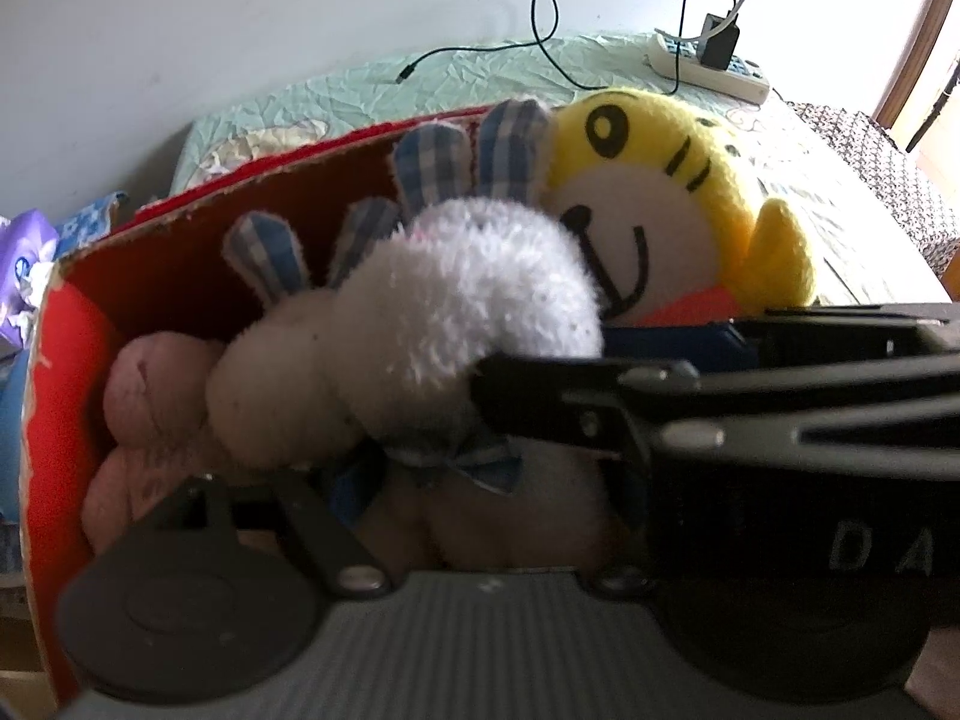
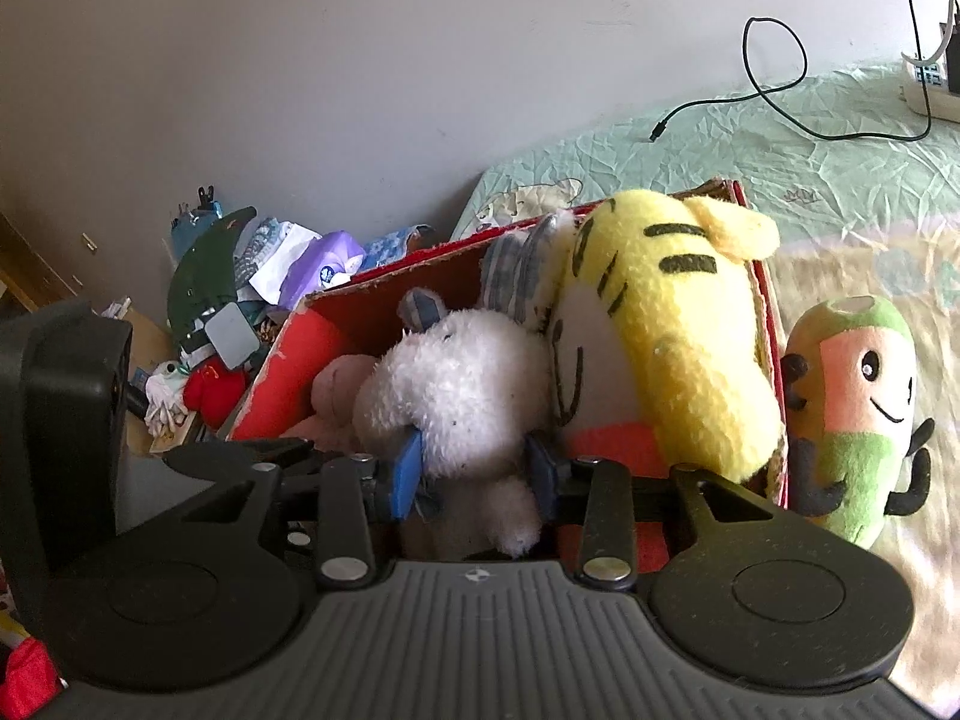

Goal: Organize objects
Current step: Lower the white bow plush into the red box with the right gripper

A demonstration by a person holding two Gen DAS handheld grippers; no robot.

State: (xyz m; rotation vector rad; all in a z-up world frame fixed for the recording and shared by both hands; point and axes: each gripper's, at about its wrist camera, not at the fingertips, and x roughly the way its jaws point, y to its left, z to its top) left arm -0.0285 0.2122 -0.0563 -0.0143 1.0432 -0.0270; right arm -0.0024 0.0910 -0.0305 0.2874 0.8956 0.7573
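Clamping white plush rabbit (image 2: 462, 396) at frame centre between right gripper (image 2: 474, 474) pads, seating it in red cardboard box (image 2: 288, 360) beside yellow tiger plush (image 2: 690, 324); left gripper (image 1: 384, 480) grip indeterminable.

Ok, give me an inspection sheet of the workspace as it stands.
Surface: bed sheet, green, crinkled.
Job's things: red box holds white plush, yellow tiger plush, pink plush; green plush stands outside, beside the box.
Clutter: heap of packets past the bed's edge.
Grippers: right tool pinches the white plush; left tool around it, grip unclear.
Cables: black cable, power strip.
Surroundings: plain wall.
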